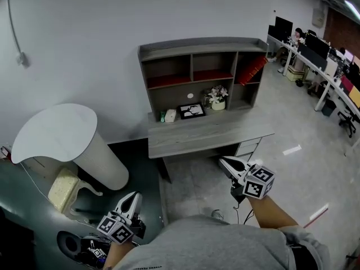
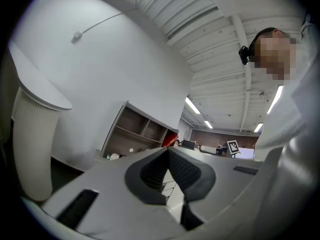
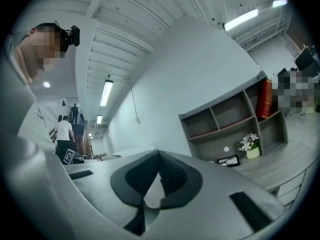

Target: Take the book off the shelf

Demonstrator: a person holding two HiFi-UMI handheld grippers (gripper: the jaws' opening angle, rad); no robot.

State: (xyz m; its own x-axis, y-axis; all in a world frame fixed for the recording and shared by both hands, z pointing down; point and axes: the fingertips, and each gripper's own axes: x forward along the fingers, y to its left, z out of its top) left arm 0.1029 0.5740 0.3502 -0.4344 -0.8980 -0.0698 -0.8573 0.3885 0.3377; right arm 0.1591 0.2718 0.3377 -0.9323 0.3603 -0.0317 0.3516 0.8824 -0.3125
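Leaning at a tilt in the upper right compartment of the grey wooden shelf unit [image 1: 202,48] is the red hardcover book [image 1: 251,70]. It rests on that compartment's board and nothing touches it. In the right gripper view the book [image 3: 265,99] shows at the far right of the shelf, well beyond the jaws. In the left gripper view it is only a small red patch [image 2: 171,140] at the shelf's far end.

The shelf unit stands at the back of a grey wood-grain worktop [image 1: 208,135] set against the white wall. Below the book's level, in the open lower bay, sit a small pot of white flowers [image 1: 217,97] and a black picture frame [image 1: 192,111], both on the worktop.

The right gripper [image 1: 223,162] hangs in front of the worktop's front edge, low and well apart from the book, its tips aimed toward the desk. Its jaws are pressed together with nothing between them [image 3: 159,152]. The left gripper [image 1: 133,197] is lower still and off to the left, near a white round-topped pedestal table [image 1: 56,131], farther from the book than the right one. Its jaws also meet at the tips and pinch nothing [image 2: 167,150].
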